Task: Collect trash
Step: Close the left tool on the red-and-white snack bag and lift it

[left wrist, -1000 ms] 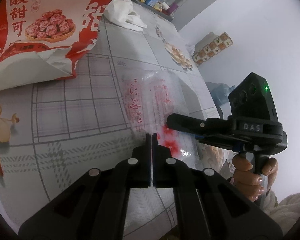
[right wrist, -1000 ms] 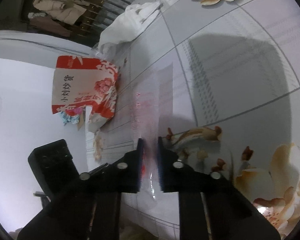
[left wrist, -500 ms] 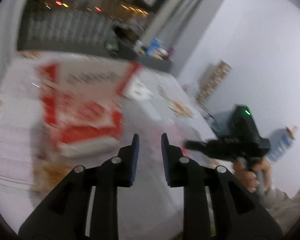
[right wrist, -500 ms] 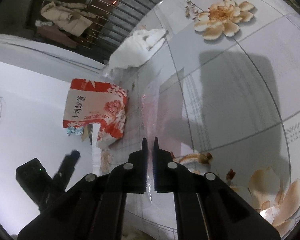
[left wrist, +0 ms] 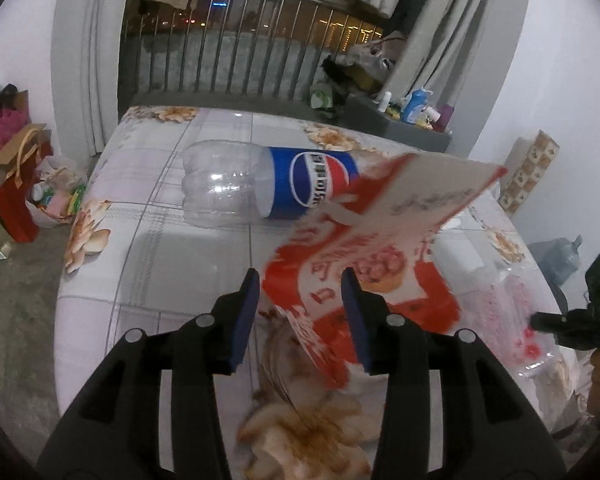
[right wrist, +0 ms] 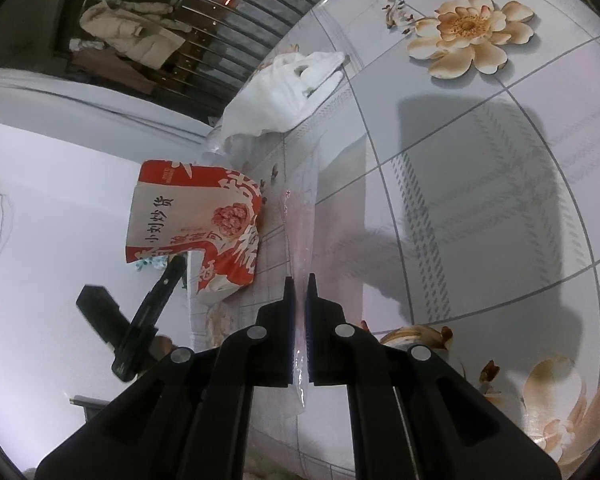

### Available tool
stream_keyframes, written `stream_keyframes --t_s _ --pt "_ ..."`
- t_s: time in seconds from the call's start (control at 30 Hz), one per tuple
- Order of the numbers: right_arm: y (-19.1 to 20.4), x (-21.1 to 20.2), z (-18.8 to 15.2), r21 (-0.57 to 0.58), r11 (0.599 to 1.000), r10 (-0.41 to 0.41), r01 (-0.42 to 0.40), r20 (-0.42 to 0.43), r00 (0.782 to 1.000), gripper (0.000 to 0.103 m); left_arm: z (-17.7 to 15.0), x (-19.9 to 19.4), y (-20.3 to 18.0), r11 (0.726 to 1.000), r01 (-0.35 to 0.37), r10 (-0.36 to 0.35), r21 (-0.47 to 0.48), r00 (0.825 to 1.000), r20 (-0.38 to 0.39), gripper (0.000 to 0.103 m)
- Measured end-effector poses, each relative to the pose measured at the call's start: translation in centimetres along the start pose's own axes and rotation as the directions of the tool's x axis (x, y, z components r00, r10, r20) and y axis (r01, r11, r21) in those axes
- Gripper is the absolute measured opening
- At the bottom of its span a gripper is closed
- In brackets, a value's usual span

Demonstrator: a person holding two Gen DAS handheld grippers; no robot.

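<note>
A red and white snack bag lies crumpled on the flowered table. My left gripper hovers at its near edge with its jaws opening. The bag's corner shows between them, and the pads do not press it. Behind the bag an empty Pepsi bottle lies on its side. My right gripper is shut on the edge of a clear plastic bag with faint red print. In the left wrist view that clear plastic bag hangs from the right gripper at the right edge.
A crumpled white plastic bag lies farther along the table, beyond the snack bag. Shopping bags stand on the floor to the left. A ledge with bottles and a balcony railing are behind.
My left gripper has swung away from the clear bag over to the snack bag and opened. My right gripper has closed fully on the clear bag and lifted its edge.
</note>
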State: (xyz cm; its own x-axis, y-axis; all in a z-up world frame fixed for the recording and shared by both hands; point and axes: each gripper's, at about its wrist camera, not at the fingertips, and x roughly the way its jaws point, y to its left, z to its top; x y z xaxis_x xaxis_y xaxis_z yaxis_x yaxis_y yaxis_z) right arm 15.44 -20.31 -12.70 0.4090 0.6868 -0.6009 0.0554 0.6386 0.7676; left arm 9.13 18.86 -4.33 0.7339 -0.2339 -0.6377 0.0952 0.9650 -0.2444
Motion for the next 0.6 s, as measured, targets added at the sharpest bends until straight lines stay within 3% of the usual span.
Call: stream_keyframes --t_s 0.23,0.33,0.47,0.6 --pt "-0.6 0.5 0.2 0.018 1.000 -0.018 0.018 -0.006 1.000 0.005 0.5 1.7 0.1 0.994 0.104 -0.103 0.041 0.994 -0.028 0.039" --pt "-0.8 0.6 0.2 0.024 1.000 -0.017 0.018 -0.007 1.000 0.005 0.6 2.7 -0.2 0.993 0.115 -0.113 0.034 0.993 -0.044 0.038" --pt "-1.1 0.5 0.1 0.029 0.999 -0.014 0.014 -0.006 1.000 0.005 0.4 3.1 -0.8 0.989 0.141 -0.138 0.034 0.989 -0.060 0.024" --pt "-1.3 0.2 0.1 0.032 0.999 -0.009 0.009 0.000 1.000 0.005 0.1 2.9 -1.9 0.990 0.115 -0.109 0.081 0.992 -0.068 0.023"
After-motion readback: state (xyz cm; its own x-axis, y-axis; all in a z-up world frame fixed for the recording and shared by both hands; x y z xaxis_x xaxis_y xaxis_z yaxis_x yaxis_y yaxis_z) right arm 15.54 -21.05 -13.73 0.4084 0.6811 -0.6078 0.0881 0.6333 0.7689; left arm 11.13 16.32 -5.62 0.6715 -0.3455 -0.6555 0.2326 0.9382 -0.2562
